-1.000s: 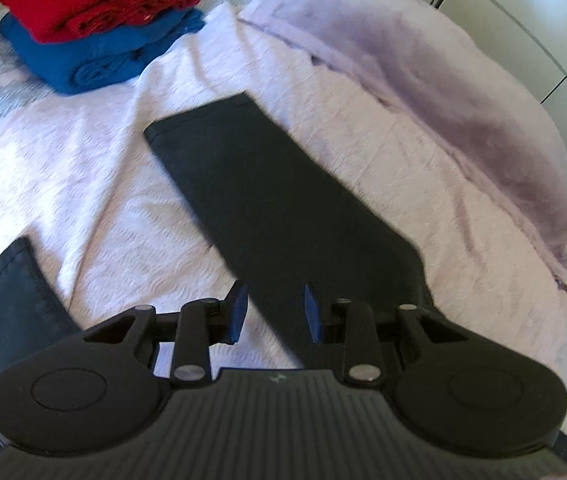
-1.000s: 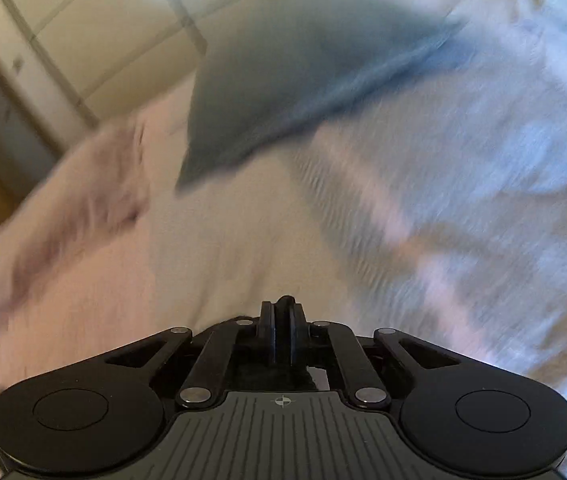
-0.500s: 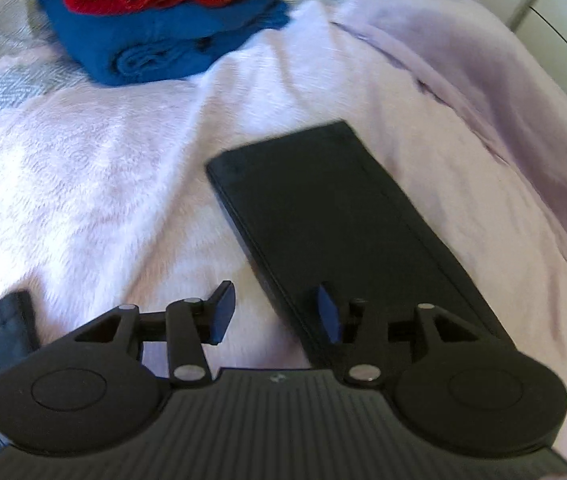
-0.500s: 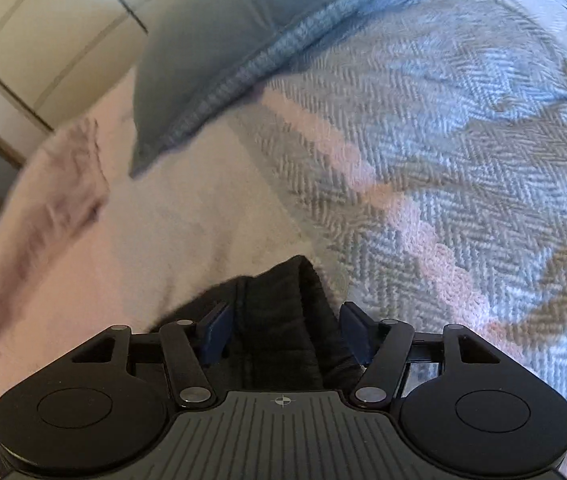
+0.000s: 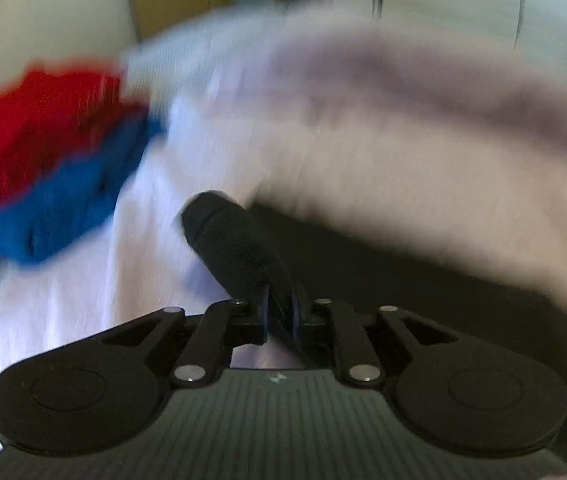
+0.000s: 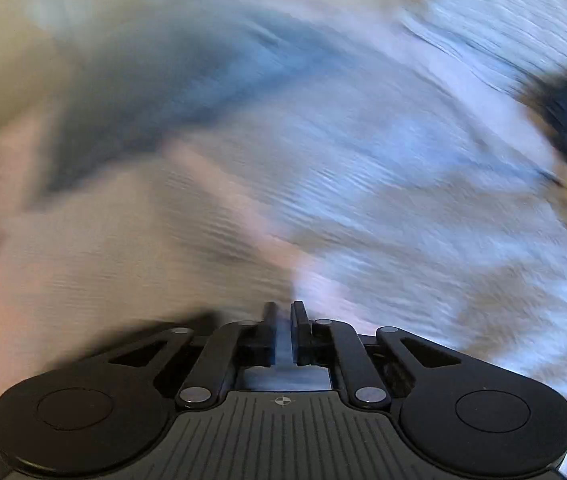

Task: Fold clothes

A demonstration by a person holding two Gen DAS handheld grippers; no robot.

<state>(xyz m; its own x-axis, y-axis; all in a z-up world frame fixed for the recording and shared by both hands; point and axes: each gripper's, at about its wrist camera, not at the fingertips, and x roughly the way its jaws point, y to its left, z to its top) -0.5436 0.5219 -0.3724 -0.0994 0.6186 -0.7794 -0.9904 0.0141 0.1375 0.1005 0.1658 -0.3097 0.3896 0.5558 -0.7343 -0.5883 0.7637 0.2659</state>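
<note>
Left gripper (image 5: 279,312): fingers pinched together on dark fabric; right gripper (image 6: 282,330): fingers nearly closed, narrow gap, nothing visible between them.

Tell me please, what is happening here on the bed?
A person with two handheld grippers is folding dark trousers on a bed. The left gripper is shut on a trouser leg end, which stands up in front of it. The right gripper is nearly closed, with light showing through its narrow gap; its view is too blurred to see cloth. A folded red garment lies on a blue one.
</note>
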